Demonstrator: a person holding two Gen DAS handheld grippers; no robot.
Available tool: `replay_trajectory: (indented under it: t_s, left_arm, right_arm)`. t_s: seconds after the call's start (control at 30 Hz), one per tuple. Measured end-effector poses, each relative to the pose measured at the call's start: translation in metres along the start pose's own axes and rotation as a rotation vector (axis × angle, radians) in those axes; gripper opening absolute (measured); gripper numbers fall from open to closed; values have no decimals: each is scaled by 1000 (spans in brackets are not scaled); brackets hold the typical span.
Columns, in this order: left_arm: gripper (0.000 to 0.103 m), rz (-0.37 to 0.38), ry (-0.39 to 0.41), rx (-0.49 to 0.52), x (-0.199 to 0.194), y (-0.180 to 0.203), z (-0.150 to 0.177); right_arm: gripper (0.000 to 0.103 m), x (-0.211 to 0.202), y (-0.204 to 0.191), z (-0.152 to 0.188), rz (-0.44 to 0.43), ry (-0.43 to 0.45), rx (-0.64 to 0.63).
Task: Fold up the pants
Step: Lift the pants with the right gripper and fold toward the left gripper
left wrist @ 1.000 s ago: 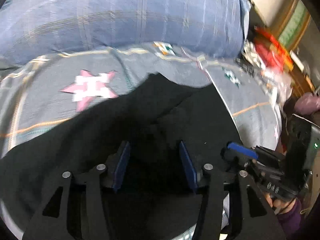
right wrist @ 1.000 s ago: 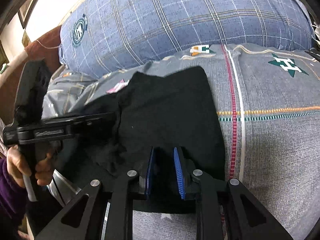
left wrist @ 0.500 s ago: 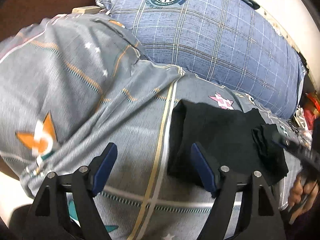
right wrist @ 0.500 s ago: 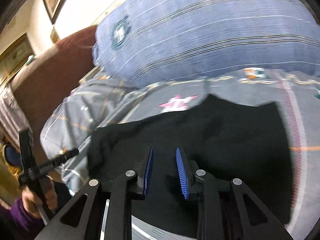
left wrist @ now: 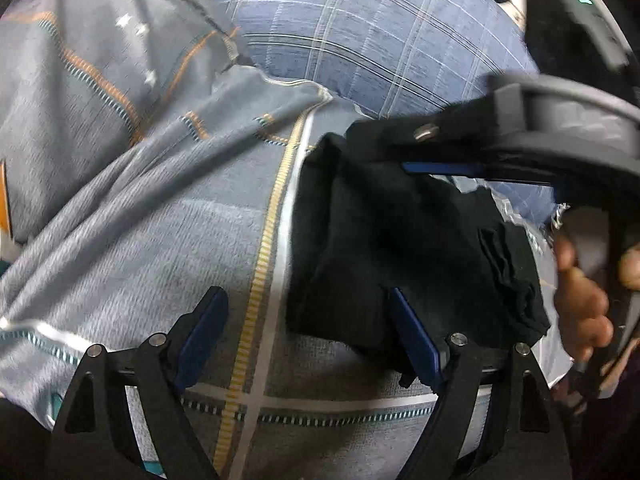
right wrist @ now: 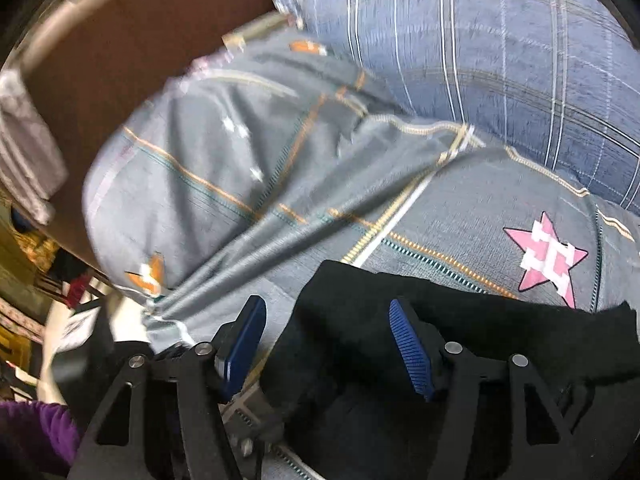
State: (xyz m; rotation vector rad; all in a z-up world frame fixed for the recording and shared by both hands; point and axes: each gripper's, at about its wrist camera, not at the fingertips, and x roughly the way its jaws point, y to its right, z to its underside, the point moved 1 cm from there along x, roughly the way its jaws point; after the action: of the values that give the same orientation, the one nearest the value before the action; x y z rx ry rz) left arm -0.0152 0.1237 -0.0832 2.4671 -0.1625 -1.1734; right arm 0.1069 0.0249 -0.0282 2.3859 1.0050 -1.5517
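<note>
The black pants (left wrist: 400, 248) lie folded in a dark bundle on the grey patterned bedsheet (left wrist: 160, 220). My left gripper (left wrist: 308, 336) hangs over their left lower corner. Its jaws are opening, with sheet and the pants' edge between them and neither pad pressing. My right gripper (left wrist: 400, 156) reaches in from the right over the pants' far edge, held by a hand (left wrist: 580, 300). In the right wrist view the right gripper (right wrist: 328, 346) is opening too, straddling the left edge of the pants (right wrist: 480, 340) without pinching them.
A big blue checked pillow (left wrist: 380, 40) lies along the far side of the bed. A brown headboard (right wrist: 120, 40) rises at the left. A pink star (right wrist: 546, 256) marks the sheet beyond the pants. Room clutter (right wrist: 36, 240) and a purple sleeve (right wrist: 36, 432) show at the left edge.
Both grippers have swung left to the pants' left edge. Both pairs of jaws have spread from narrow to wide. The right gripper now looms over the pants in the left wrist view.
</note>
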Motion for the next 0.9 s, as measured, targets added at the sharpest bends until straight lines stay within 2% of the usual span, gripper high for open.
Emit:
replay_trajectory:
  t_s: [0.13,0.23,0.3,0.33,0.4,0.43,0.6,0.9]
  left_arm:
    - [83,13,6,-64,-2,-11,-4]
    - [83,17,8,-98,-4,-15,-4]
    - [83,22,10,-101,-5,-16,-4]
    - [83,24,9,-98,-8,-17,-4]
    - [83,28,6,-93,-6,-17,-5]
    - [83,34,8,-91,-6,-17,-5]
    - [83,86,26,-62,-11,-7,-3]
    - [83,196,47,49,-11,26,-2]
  right_arm:
    - [66,37,-6,-12,126,-104,-77]
    - [65,56,-9,-13,190,-144,-131]
    - [50,63,-7,-10,223,-165,-145]
    - [45,65,-5,-8,243,-167,-146]
    - [24,61,1,-7,262,-143,-126]
    - [22,57,4,-7,259,-132,-100]
    - [20,19,30,2,131,-14,73]
    - [20,-61,76,46,-70,300,326]
